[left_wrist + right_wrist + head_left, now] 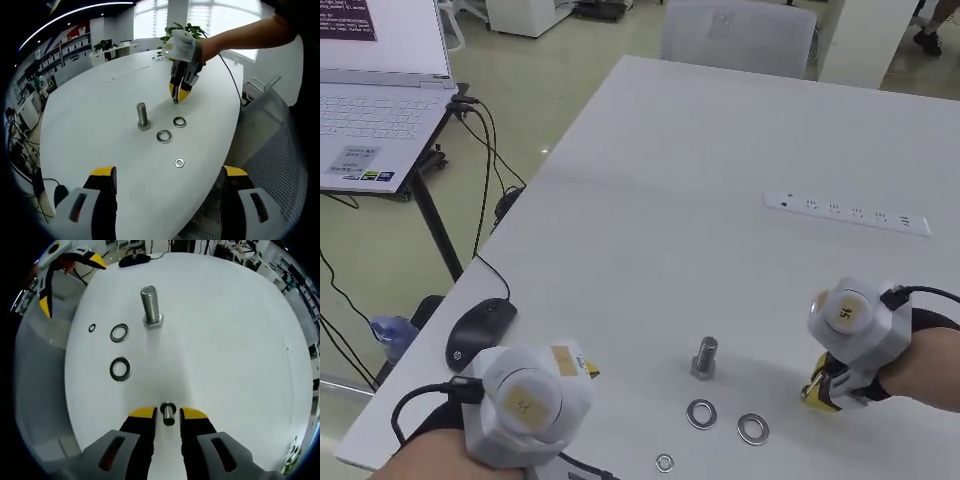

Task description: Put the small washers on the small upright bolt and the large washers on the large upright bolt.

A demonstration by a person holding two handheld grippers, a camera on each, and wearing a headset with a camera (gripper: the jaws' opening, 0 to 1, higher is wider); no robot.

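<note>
Jaws of the right gripper (pixel 168 416) are set narrowly on either side of the small bolt (pixel 168 410), which stands upright on its head right between the tips. Whether it is actually pinched cannot be told. The left gripper (pixel 167 175) is held spread wide with nothing in it, low over the table edge.

The small bolt is judged light, rigid and easily toppled, so it is best taken by the shank and let go gently. Straight ahead of the right gripper, well apart, the large bolt (pixel 151 305) stands upright. Ahead and to the left, a nearer large washer (pixel 120 369) and a farther large washer (pixel 119 332) lie flat, with one small washer (pixel 92 328) beyond them, nearer the left gripper. All three are thin, hard steel rings and are expected to be light and to slide on the smooth top. A pinch across the outer rim is suggested, and the small washer leaves the least margin.

The white table (pixel 225 340) is seen to be flat and glossy. Farther out, a power strip (pixel 847 214) lies on it, and a mouse (pixel 480 330) sits at its edge. A laptop (pixel 370 100) and a chair (pixel 740 35) stand past it.
</note>
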